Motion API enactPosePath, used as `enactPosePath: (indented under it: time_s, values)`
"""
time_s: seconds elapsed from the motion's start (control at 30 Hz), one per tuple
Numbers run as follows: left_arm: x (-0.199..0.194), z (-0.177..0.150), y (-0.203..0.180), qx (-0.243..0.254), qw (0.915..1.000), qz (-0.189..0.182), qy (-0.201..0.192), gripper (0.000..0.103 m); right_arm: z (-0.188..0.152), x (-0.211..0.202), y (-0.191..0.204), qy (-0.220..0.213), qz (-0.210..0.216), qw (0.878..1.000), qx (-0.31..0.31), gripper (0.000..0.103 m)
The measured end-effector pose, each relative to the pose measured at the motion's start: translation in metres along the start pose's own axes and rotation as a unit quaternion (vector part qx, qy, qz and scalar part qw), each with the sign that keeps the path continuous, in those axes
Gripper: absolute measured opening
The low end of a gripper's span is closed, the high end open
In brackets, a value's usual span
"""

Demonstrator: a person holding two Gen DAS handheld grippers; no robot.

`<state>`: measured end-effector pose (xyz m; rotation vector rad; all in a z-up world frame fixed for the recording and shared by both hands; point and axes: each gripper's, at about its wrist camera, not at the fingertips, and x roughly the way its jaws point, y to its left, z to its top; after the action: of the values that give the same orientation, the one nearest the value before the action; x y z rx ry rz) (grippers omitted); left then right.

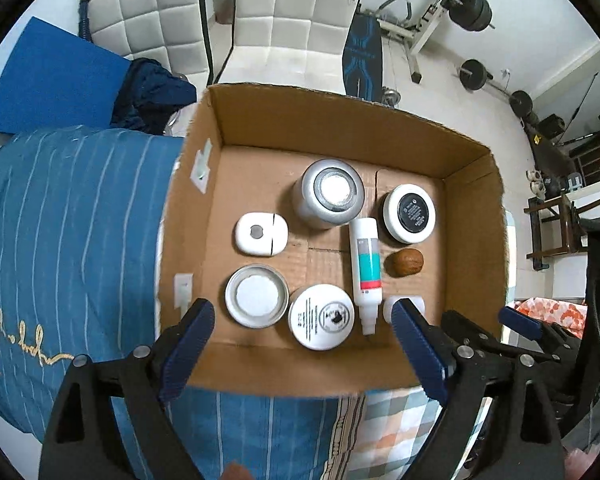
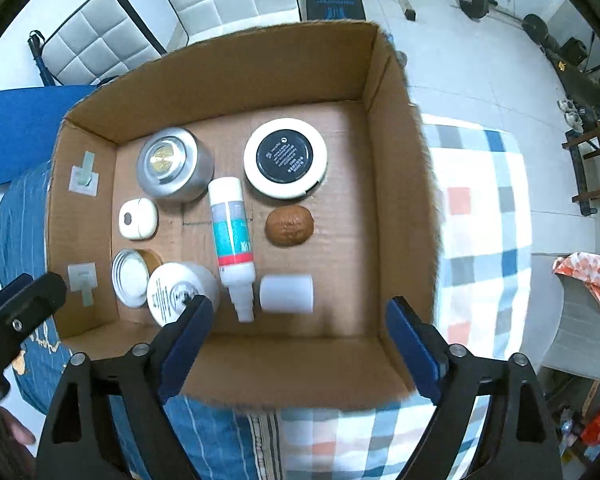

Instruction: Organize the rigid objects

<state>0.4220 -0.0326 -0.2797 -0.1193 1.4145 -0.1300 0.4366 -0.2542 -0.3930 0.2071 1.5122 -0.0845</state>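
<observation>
Cardboard box (image 2: 236, 80) already filled; both tools, left (image 1: 302, 334) and right (image 2: 296, 320), hovered agape, empty; next, judged, nudging stragglers ahead.

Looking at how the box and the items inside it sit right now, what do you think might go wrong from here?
1. The cardboard box sits on soft bedding, not a firm surface, so pressing on a wall could tilt it.
2. The walnut and the bottle lying on its side are rounded, so a nudge might roll them out of line.
3. Items are tightly spaced: the open left gripper, reaching for the white jar, could bump the metal lid beside it.
</observation>
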Motion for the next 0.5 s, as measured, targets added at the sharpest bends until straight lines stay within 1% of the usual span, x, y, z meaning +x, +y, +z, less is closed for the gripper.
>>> enactPosePath:
  time_s: [0.03,0.07,0.2,0.37,0.5]
  values:
    - [0.001,-0.008,-0.005,0.001,1.0,0.0,-0.003,0.091,-0.006,-0.006,0.001,-0.007,-0.004,1.0,-0.001,0.101]
    - [-0.001,-0.013,-0.006,0.003,1.0,0.0,-0.007,0.091,-0.011,-0.01,-0.001,-0.014,-0.006,1.0,-0.002,0.103]
    - [-0.015,-0.032,-0.007,0.013,0.9996,0.004,-0.024,0.091,-0.037,-0.031,-0.001,-0.033,-0.021,0.999,-0.01,0.103]
    - [-0.039,-0.057,-0.007,0.029,0.9986,0.014,-0.041,0.091,-0.062,-0.051,0.001,-0.045,-0.016,0.999,-0.013,0.103]
    - [-0.059,-0.073,-0.009,0.036,0.9981,0.01,-0.05,0.091,-0.08,-0.075,0.004,-0.058,-0.007,0.998,-0.014,0.103]
